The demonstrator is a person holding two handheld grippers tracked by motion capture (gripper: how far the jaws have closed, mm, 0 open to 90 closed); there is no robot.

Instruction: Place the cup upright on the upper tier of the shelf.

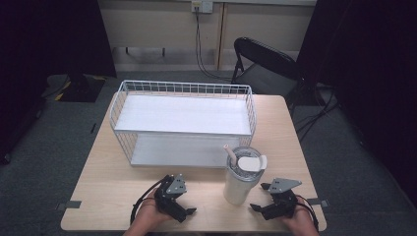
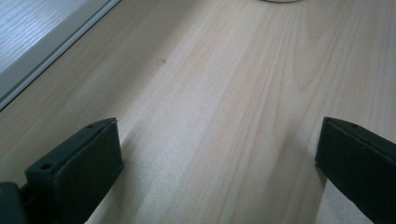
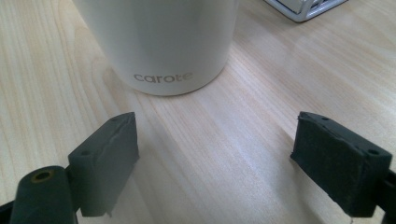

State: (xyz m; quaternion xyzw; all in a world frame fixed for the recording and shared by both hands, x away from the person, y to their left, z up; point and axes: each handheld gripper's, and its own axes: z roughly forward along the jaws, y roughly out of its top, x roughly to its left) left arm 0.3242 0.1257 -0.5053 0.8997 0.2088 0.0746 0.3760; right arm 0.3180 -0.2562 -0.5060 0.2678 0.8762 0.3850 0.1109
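A white tumbler (image 1: 240,179) with a clear lid and a pale straw stands upright on the wooden table (image 1: 108,187), near the front. In the right gripper view its lower wall (image 3: 161,42) carries the word "carote", just beyond the jaws. My right gripper (image 1: 262,197) rests to the tumbler's right with its jaws wide apart and nothing between them; the same gap shows at my right gripper (image 3: 212,149). My left gripper (image 1: 183,196) lies to the tumbler's left, also open, over bare wood in the left gripper view (image 2: 217,154).
A white wire shelf rack (image 1: 183,124) with two white boards occupies the table's middle and back. Its lower board edge (image 2: 42,42) shows at the upper left of the left gripper view. A black folding chair (image 1: 263,64) stands behind the table.
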